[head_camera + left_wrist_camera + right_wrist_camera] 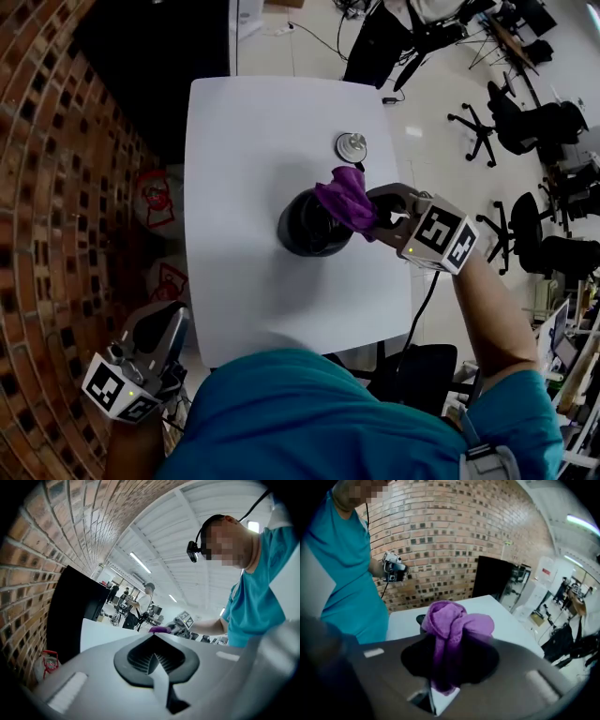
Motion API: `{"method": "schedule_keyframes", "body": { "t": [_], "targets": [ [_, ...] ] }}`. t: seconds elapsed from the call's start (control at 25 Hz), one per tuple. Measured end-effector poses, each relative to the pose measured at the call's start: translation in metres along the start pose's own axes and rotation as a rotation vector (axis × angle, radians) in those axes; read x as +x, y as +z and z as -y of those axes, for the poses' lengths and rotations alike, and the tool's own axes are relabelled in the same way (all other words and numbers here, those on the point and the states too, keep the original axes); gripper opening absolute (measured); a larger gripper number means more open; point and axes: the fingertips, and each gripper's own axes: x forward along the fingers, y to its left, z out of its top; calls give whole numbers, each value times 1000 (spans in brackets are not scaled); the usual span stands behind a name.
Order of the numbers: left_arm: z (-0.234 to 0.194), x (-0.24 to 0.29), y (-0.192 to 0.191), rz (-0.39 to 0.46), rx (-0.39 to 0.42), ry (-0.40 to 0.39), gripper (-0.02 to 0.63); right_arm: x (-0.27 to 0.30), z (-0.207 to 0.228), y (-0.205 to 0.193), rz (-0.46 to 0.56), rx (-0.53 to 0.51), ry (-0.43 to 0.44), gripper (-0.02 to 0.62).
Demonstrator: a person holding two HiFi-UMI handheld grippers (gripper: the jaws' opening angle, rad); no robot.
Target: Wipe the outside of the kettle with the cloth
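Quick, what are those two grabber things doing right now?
Left gripper: closed, holding nothing.
Right gripper: closed on the cloth.

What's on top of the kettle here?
The purple cloth, clamped in the jaws of the right gripper, covers the upper right edge of the black kettle. The kettle surface beneath the cloth is hidden, so contact cannot be confirmed.
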Motion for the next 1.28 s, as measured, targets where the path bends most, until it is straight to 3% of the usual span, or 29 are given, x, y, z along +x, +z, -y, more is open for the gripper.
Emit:
{"method": "schedule_keyframes", "body": {
  "t": [0.12, 0.24, 0.48, 0.68, 0.8, 1.08, 1.28],
  "targets": [
    [6, 4, 1, -11, 5, -8, 2, -7, -13, -4, 79, 44, -81, 98],
    [9, 5, 4, -20, 18, -14, 2, -5, -36, -2, 109, 15, -134, 98],
    [20, 6, 16, -17, 33, -24, 2, 17, -81, 23, 49, -158, -45, 98],
    [21, 2, 19, -11, 57, -14, 2, 34, -67, 48, 33, -188, -14, 98],
    [19, -1, 20, -3, 57, -7, 2, 27, -56, 72, 83, -191, -32, 98],
    [18, -6, 34, 30, 45, -13, 2, -48, -25, 111, 319, -73, -185, 98],
    [13, -12, 43, 53, 62, -22, 2, -84, -16, 78, 442, 224, -271, 98]
  ]
}}
